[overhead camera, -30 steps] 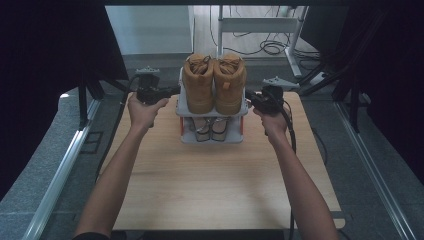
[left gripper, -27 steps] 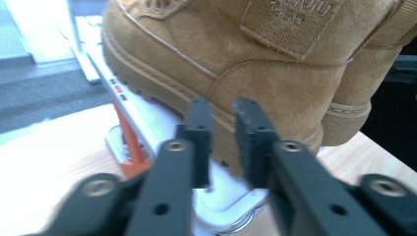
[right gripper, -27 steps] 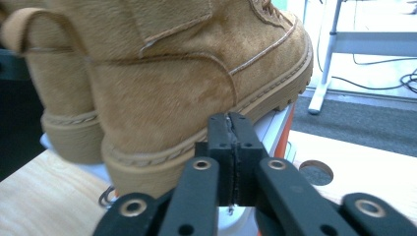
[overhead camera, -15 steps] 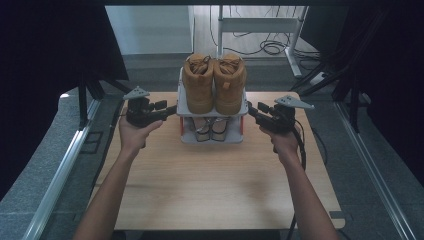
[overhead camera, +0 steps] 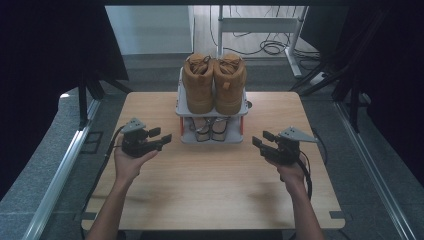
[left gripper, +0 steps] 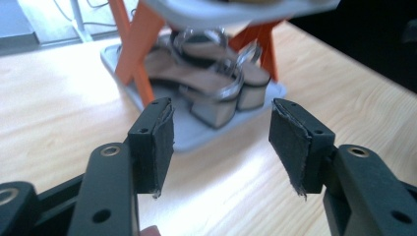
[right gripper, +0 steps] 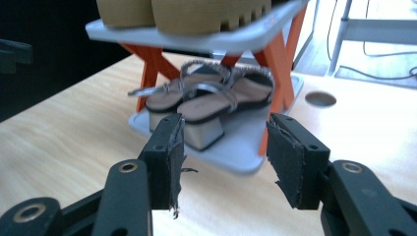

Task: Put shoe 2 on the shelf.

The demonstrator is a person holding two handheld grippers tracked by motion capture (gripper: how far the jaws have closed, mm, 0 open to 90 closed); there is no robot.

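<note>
High view: left gripper (overhead camera: 162, 136), right gripper (overhead camera: 260, 138) (jaws just opening, empty) flank shoe rack (overhead camera: 212, 111).

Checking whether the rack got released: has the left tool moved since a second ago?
Yes. The left tool has come away from the grey two-tier shoe rack with orange legs, back toward the person and outward, its jaws opening with nothing between them.
</note>
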